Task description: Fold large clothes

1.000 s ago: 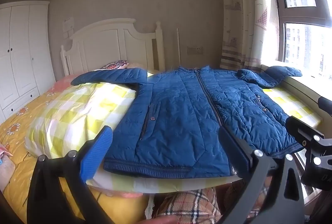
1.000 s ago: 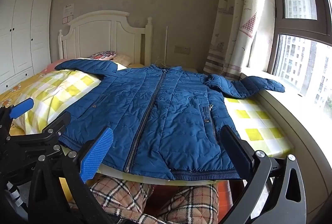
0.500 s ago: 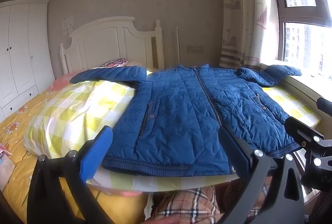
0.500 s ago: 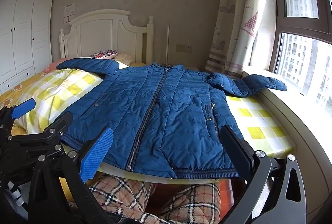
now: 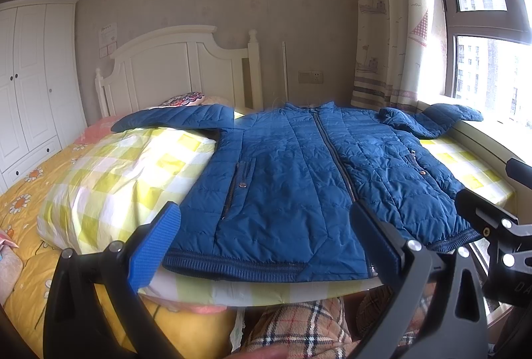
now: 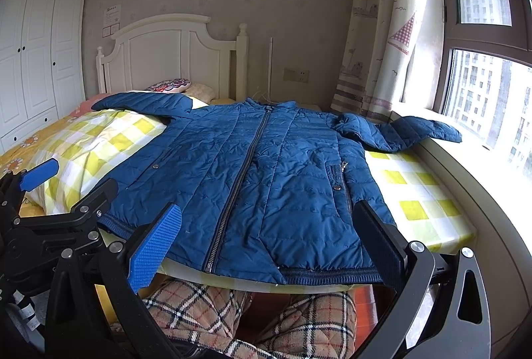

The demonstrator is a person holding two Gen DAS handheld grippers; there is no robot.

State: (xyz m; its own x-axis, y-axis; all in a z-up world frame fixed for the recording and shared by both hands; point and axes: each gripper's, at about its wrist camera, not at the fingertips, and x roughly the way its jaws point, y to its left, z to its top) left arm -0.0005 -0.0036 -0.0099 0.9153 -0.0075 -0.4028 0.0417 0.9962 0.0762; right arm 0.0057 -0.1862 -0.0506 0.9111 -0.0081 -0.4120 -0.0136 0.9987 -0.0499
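Bedroom | checked cloth (image 6: pixel 412 189) on bed | blue jacket (image 6: pixel 259 179) flat, zipped (sleeves spread) | left gripper (image 5: pixel 266 242), right gripper (image 6: pixel 269 242) both agape, empty

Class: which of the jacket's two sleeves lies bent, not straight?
The window-side sleeve of the jacket: it kinks at the elbow, while the headboard-side sleeve lies straight.

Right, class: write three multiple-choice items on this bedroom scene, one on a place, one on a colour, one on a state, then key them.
1. Where does the jacket lie?
A. on the checked board
B. on the floor
C. in the wardrobe

2. What colour is the jacket?
A. red
B. blue
C. grey

3. How is its zip?
A. closed
B. fully open
C. torn off

Answers: 1 A, it is spread flat on the yellow-checked surface; 2 B, the quilted fabric is blue; 3 A, both front halves meet along the zip.
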